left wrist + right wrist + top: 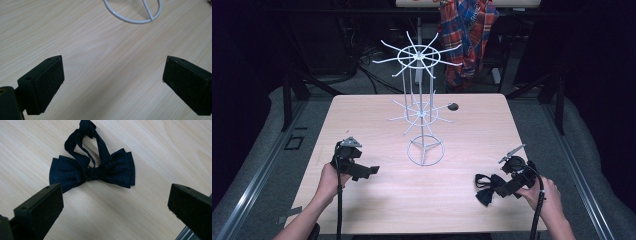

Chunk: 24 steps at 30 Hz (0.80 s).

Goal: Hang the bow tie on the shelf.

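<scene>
- Bow tie (pixel 92 171) lies flat on the table (pixel 377 200) at the near right, dark blue, with its neck strap looped out past the far side of the knot
- right gripper (pixel 499 189) sits just right of it with jaws spread wide and nothing between them; the pads are close to the cloth but not touching
- left gripper (pixel 364 171) hovers at the near left, jaws likewise spread over bare wood, well apart from the tie
- white wire rack (pixel 424 107) stands mid-table, its hooks likely the destination
- To pick up well, I'd aim for the strap loop or the knot, not a floppy wing, so it hangs cleanly
- Come down low enough to catch the thin cloth, then close gently
</scene>
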Motion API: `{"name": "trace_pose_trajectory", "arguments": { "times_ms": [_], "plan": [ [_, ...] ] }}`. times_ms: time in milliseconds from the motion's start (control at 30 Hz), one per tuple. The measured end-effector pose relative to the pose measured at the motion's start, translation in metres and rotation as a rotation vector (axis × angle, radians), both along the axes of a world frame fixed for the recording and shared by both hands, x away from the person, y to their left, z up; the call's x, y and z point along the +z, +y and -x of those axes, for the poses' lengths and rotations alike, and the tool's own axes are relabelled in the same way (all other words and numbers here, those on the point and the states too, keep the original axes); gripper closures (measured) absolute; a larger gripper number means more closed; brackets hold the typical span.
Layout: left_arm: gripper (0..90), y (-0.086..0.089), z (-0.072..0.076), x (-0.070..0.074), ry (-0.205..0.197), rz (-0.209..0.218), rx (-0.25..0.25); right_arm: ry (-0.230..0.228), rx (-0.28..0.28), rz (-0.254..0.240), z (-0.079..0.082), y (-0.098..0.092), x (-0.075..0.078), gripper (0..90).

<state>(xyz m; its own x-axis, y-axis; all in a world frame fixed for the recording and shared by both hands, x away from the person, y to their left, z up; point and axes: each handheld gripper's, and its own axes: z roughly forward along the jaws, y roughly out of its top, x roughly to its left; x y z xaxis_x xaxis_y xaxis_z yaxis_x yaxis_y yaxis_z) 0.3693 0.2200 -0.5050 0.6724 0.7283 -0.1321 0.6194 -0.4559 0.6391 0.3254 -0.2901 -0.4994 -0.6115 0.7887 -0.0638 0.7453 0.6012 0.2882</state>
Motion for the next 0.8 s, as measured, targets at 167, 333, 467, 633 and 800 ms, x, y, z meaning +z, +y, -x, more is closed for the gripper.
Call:
{"name": "trace_pose_trajectory", "arguments": {
  "times_ms": [167, 333, 467, 633, 800],
  "plan": [
    [3.8, 0.001, 0.000, 0.000, -0.002, -0.002, -0.001, -0.017, 0.007, -0.023, 0.001, 0.001, 0.002, 0.0],
    [3.7, 0.002, 0.001, 0.000, 0.000, -0.001, 0.000, -0.033, 0.013, -0.034, -0.001, 0.004, 0.002, 0.0],
    [3.8, 0.000, 0.001, 0.000, -0.004, 0.001, 0.006, -0.042, 0.028, -0.042, -0.001, 0.008, 0.002, 0.0],
    [3.7, 0.000, 0.001, 0.000, -0.005, -0.003, 0.003, -0.059, 0.051, -0.036, 0.000, 0.011, 0.006, 0.0],
    [3.7, 0.000, 0.000, 0.000, -0.006, -0.002, 0.004, -0.061, 0.064, -0.038, -0.001, 0.015, 0.003, 0.0]
  ]
}}
